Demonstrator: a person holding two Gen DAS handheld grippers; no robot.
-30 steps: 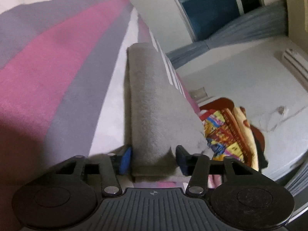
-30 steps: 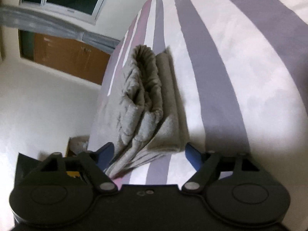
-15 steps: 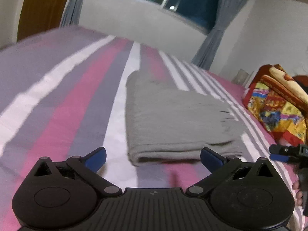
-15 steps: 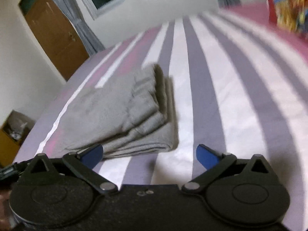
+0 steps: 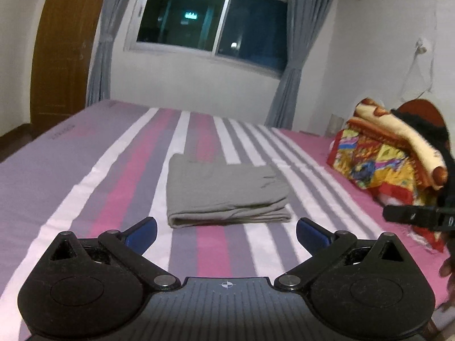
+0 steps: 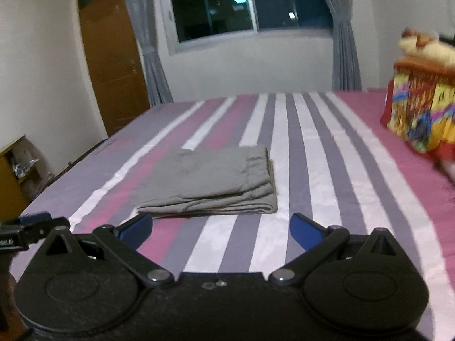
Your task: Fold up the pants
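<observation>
The grey pants [image 5: 224,191] lie folded in a flat rectangular stack on the striped bed; they also show in the right wrist view [image 6: 213,184]. My left gripper [image 5: 226,231] is open and empty, held back from the near edge of the pants. My right gripper [image 6: 220,228] is open and empty, also just short of the near edge. The right gripper's body shows at the right edge of the left wrist view [image 5: 418,216]. The left gripper shows at the left edge of the right wrist view [image 6: 28,227].
The bed [image 5: 85,187] has pink, purple and white stripes. A folded colourful blanket [image 5: 389,159] sits at the right side of the bed, also in the right wrist view [image 6: 421,108]. A window, curtains and a brown door [image 6: 113,56] stand behind.
Both grippers let go of the folded pants, opened wide and pulled back and up. The pants now lie flat on the bed.
</observation>
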